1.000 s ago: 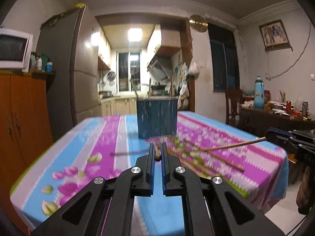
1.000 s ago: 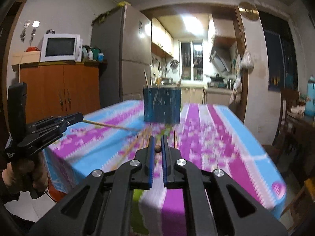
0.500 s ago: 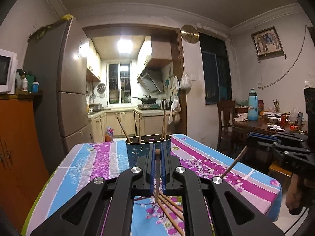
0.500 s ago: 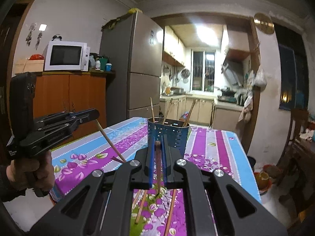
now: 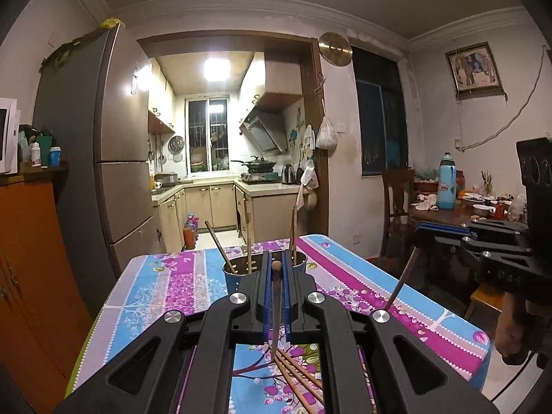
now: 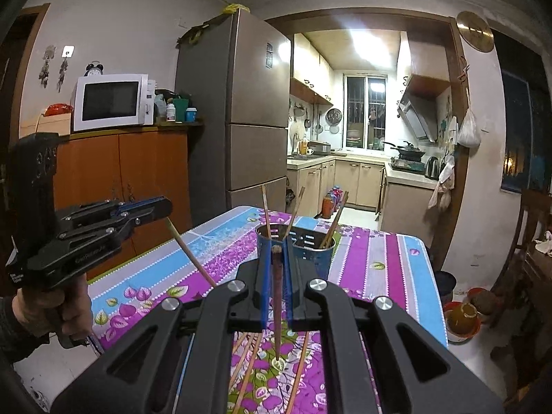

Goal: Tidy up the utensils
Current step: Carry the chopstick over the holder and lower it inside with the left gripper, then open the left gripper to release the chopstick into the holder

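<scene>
My left gripper point(image 5: 276, 258) is shut on a brown chopstick point(image 5: 275, 310) that hangs point-down above the table. My right gripper point(image 6: 276, 246) is shut on a second chopstick point(image 6: 277, 303), also hanging point-down. Each gripper shows in the other's view: the right gripper point(image 5: 419, 238) at the right edge with its chopstick point(image 5: 402, 283), the left gripper point(image 6: 167, 208) at the left with its chopstick point(image 6: 189, 252). A blue perforated holder point(image 5: 233, 277) point(image 6: 312, 255) stands just beyond both, with several chopsticks upright in it. Several loose chopsticks point(image 5: 296, 376) point(image 6: 248, 355) lie on the cloth beneath.
The table wears a flowered purple and blue cloth point(image 5: 165, 283). A tall fridge point(image 6: 241, 120) and an orange cabinet point(image 6: 138, 172) with a microwave point(image 6: 110, 101) stand to the left. A wooden chair point(image 5: 396, 207) and a cluttered side table point(image 5: 448, 210) are at the right.
Both grippers have risen above the table with their chopsticks. The chopsticks have swung from nearly level to hanging down, and the holder now sits lower in both views.
</scene>
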